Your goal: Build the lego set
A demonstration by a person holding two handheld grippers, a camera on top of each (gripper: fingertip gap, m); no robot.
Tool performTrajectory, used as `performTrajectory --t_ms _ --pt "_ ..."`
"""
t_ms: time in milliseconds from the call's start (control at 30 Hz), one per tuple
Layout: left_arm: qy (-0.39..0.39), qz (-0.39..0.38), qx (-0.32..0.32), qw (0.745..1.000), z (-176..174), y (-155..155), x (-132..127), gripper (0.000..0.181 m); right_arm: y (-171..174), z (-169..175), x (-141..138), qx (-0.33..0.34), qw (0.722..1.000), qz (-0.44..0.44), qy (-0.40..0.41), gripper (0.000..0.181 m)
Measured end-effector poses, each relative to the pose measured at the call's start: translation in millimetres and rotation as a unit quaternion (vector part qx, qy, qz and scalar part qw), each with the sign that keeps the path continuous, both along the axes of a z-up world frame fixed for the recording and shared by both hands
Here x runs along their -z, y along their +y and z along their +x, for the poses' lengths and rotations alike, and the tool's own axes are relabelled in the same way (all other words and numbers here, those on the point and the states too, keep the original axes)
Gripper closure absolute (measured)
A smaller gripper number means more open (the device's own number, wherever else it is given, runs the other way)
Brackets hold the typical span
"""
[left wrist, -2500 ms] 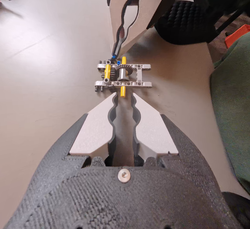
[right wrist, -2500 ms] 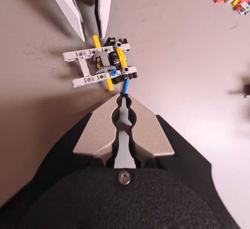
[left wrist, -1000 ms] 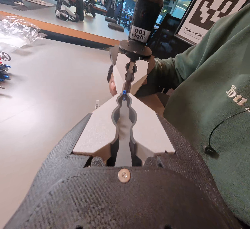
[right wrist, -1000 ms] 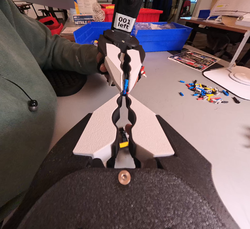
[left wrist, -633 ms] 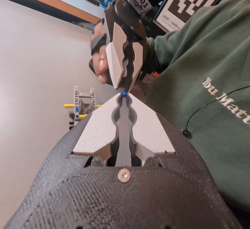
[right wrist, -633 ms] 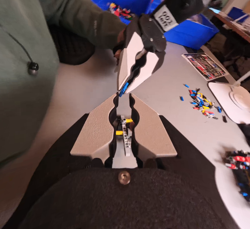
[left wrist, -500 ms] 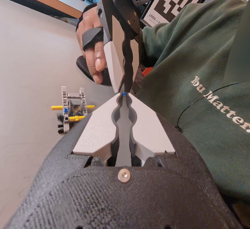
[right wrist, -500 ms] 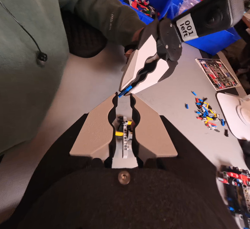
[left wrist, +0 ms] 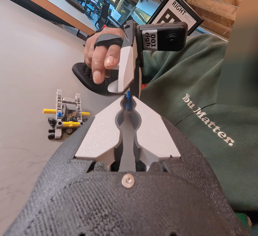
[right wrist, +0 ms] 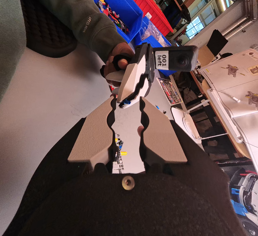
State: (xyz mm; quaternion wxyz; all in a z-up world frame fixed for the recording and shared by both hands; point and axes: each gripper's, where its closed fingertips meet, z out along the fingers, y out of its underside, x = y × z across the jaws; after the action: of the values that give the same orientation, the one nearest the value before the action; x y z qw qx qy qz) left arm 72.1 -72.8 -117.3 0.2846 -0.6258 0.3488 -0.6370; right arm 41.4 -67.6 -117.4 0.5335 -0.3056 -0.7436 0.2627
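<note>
1. The left gripper is raised above the bench, its 2 pale fingers pressed together at the tips and pinching a small blue pin.
2. The blue pin stands upright between those tips, its upper end poking out past them.
3. The right gripper has its fingers spread wide, with nothing between them; the left gripper's pin-bearing tips sit just at the mouth of that gap.
4. In the left wrist view, the right gripper hangs tip-down just above the pin, turned edge-on, with a person's hand wrapped round its grip and a black strap across the fingers.
5. The grey lego frame lies flat on the bench, well in from its far orange edge and near the person's side, left of the left gripper. It carries yellow axles, dark gears and black pins, plus a blue pin on 1 beam.
6. The same frame shows through the right gripper's spread fingers, below them on the bench.
7. A black ribbed pad sits on the bench beyond the frame.
8. Blue bins with loose parts and a red bin stand farther off; whether they rest on this bench, I cannot tell.
</note>
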Motion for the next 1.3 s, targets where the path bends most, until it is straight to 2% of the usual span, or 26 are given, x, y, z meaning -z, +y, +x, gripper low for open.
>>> performTrajectory --t_ms 300,433,600,700,900,967,1100,1200,1300 --pt "-0.013 -0.045 0.026 0.999 -5 -3 1 0.179 -4 9 4 -0.02 1.0 -0.007 -0.009 0.17" --pt "-0.01 -0.049 0.031 0.998 -4 -4 3 0.178 -6 11 6 -0.025 1.0 -0.006 -0.016 0.171" --pt "-0.01 -0.044 0.005 0.999 -6 4 2 0.178 3 9 5 -0.01 0.999 -0.04 -0.001 0.173" --pt "-0.006 -0.033 -0.004 0.999 -8 5 1 0.17 7 8 6 -0.004 0.998 -0.064 0.007 0.174" --pt "0.029 -0.03 -0.02 0.999 -8 9 14 0.179 7 7 16 0.005 0.997 -0.075 0.001 0.174" --pt "0.049 -0.019 -0.035 0.998 -11 14 20 0.18 11 9 20 0.015 0.996 -0.093 -0.008 0.18" --pt "0.067 0.004 -0.08 0.995 -23 27 22 0.166 21 22 27 0.032 0.989 -0.139 -0.036 0.165" --pt "0.078 0.016 -0.094 0.992 -26 31 24 0.157 30 34 32 0.047 0.986 -0.153 -0.053 0.164" --pt "0.104 0.035 -0.101 0.989 -24 33 32 0.15 36 54 49 0.063 0.979 -0.156 -0.113 0.164"
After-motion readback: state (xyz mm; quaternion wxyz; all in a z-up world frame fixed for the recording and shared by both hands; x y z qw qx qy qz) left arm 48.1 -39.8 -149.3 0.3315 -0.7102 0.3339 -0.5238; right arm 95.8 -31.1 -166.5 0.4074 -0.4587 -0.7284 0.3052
